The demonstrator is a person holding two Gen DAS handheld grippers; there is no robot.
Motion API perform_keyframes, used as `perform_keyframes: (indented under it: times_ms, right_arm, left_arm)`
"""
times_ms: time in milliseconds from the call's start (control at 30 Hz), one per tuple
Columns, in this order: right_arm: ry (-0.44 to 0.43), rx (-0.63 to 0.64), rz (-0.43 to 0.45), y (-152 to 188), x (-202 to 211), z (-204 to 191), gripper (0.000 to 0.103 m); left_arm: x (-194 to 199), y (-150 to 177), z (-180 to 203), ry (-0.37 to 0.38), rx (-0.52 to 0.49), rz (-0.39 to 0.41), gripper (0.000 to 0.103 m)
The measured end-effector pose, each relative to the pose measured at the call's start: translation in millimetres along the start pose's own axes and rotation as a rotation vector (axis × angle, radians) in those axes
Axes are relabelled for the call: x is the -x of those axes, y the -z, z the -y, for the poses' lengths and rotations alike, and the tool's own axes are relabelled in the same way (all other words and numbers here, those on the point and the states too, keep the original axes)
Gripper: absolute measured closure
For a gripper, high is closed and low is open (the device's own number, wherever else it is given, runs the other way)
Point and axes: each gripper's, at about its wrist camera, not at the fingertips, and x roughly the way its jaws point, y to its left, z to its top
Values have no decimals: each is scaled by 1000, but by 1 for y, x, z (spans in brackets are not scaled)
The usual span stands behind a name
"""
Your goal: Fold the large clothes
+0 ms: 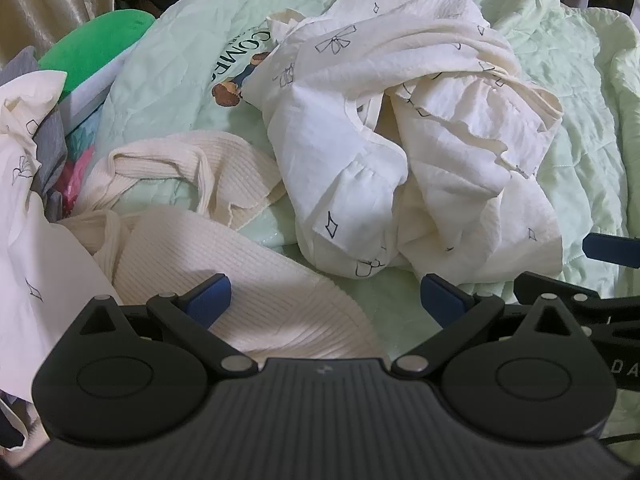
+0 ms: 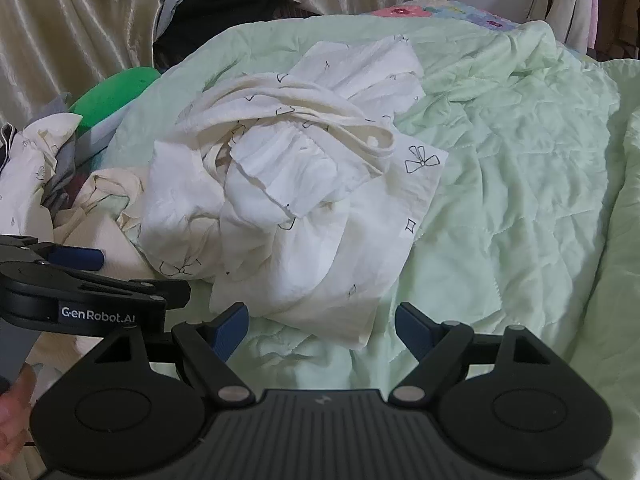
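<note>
Nearest the lens in the left wrist view, the left gripper (image 1: 324,300) hangs with its two blue pads spread wide, released and holding nothing; a ribbed cream top (image 1: 256,300) lies under its left pad at lower centre. In the right wrist view the right gripper (image 2: 320,330) is likewise spread apart and empty, above bare quilt, and the left gripper (image 2: 76,258) shows again at the left edge of that frame.

One crumpled white garment (image 1: 400,140), printed with small black bows and diamonds, sits in a heap at the centre of both frames (image 2: 288,184), just beyond the pads and touching neither gripper. It rests on one pale green quilt (image 1: 580,140), which fills the right half of each view (image 2: 520,200). A second piece of the same printed fabric (image 1: 24,220) bunches at the left edge. One bright green cushion (image 1: 96,48) lies upper left, with beige curtains (image 2: 80,20) behind.
</note>
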Motion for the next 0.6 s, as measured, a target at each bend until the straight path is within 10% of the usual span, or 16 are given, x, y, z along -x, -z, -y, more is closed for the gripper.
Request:
perform_keyframes:
  times_ms: [500, 600]
  right_arm:
    - [-186, -297, 82, -50, -62, 69, 19]
    - [-269, -354, 56, -53, -84, 82, 79]
  left_arm:
    - [7, -1, -30, 49, 189, 89, 0]
    - [6, -3, -26, 32, 179, 98, 0]
